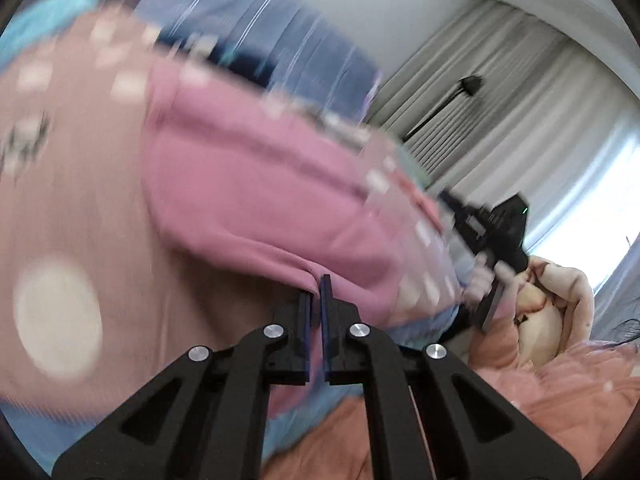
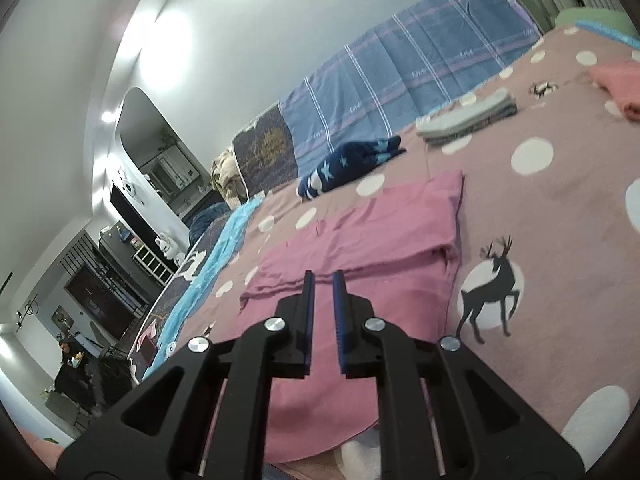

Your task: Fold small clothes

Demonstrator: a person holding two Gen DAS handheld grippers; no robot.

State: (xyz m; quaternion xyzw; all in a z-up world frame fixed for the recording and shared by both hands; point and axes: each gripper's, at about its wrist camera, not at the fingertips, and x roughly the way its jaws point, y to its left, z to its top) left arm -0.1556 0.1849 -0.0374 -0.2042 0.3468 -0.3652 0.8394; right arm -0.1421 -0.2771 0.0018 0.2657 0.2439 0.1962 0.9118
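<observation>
A pink garment [image 2: 360,240] lies partly folded on a dusty-pink bedspread [image 2: 560,208] with white dots and deer. In the blurred left wrist view the pink garment [image 1: 260,200] fills the middle, and my left gripper [image 1: 316,292] is shut on its near edge. My right gripper [image 2: 323,280] hovers over the near part of the garment with a narrow gap between its fingers and nothing in it. It also shows in the left wrist view [image 1: 480,232] at the garment's right end.
A navy star-print garment [image 2: 352,160], a folded grey-green stack [image 2: 468,116] and a folded salmon piece [image 2: 620,84] lie farther back. A blue striped headboard cover [image 2: 400,80] stands behind. Peach bedding [image 1: 560,380] lies at right; curtains [image 1: 520,100] beyond.
</observation>
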